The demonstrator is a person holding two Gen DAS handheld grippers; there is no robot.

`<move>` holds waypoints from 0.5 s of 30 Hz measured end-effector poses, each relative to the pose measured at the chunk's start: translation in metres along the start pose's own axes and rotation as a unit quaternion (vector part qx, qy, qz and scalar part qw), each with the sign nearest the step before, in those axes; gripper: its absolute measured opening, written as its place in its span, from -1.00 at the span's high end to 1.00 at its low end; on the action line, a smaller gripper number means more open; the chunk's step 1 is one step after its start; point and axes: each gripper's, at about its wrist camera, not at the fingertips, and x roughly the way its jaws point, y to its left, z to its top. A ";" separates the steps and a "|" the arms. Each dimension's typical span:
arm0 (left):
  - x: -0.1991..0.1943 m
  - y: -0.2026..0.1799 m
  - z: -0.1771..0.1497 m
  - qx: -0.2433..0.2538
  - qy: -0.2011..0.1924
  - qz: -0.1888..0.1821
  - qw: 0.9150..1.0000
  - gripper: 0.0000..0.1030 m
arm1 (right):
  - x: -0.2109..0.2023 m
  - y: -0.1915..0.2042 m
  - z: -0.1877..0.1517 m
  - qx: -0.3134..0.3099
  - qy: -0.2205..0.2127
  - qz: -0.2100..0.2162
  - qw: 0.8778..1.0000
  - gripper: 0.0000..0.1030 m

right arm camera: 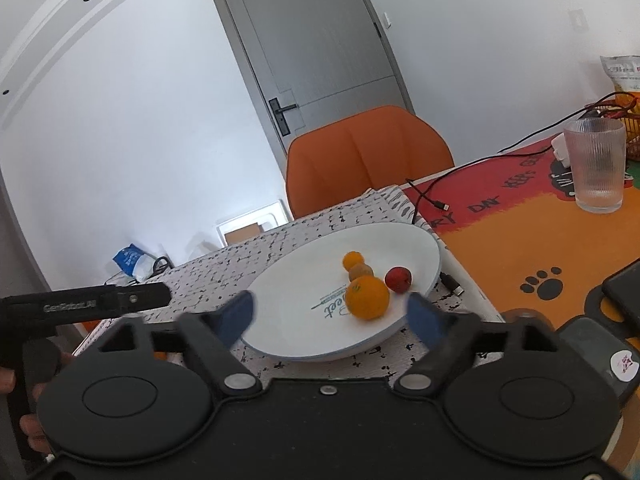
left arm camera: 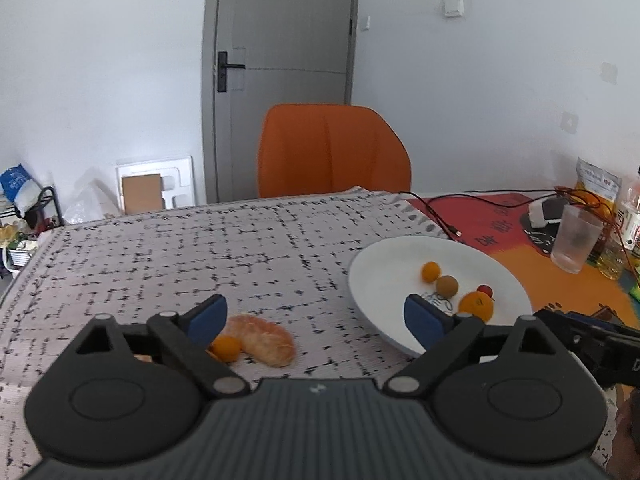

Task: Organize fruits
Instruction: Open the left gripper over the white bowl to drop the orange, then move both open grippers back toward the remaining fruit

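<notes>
A white plate (left arm camera: 384, 276) (right arm camera: 288, 304) holds an orange (right arm camera: 367, 297) (left arm camera: 476, 306), a small orange fruit (right arm camera: 353, 260) (left arm camera: 431, 271), a brown fruit (right arm camera: 362, 271) (left arm camera: 446, 285) and a red fruit (right arm camera: 398, 279) (left arm camera: 485, 290). On the patterned cloth lie a peeled orange piece (left arm camera: 266, 340) and a small orange fruit (left arm camera: 226, 347). My left gripper (left arm camera: 316, 318) is open and empty, its left finger just by those two. My right gripper (right arm camera: 332, 316) is open and empty above the plate's near edge.
An orange chair (left arm camera: 334, 150) stands behind the table. A ribbed glass (right arm camera: 596, 164) (left arm camera: 575, 238), cables, a charger and bags sit on the orange mat at right. A phone (right arm camera: 624, 292) lies at the far right. The left gripper's body (right arm camera: 84, 304) shows at left.
</notes>
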 end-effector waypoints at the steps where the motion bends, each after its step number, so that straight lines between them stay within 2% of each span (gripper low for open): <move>1: -0.003 0.002 -0.001 0.001 -0.003 0.002 1.000 -0.86 | 0.000 0.002 0.000 0.001 -0.003 0.003 1.000 -0.81; 3: -0.007 0.007 -0.001 0.004 -0.006 0.006 1.000 -0.88 | 0.000 0.007 0.001 0.000 -0.004 0.004 1.000 -1.00; 15: -0.032 0.054 0.000 -0.033 -0.028 0.054 0.998 -0.93 | 0.004 0.036 0.000 -0.016 -0.003 0.032 0.999 -1.00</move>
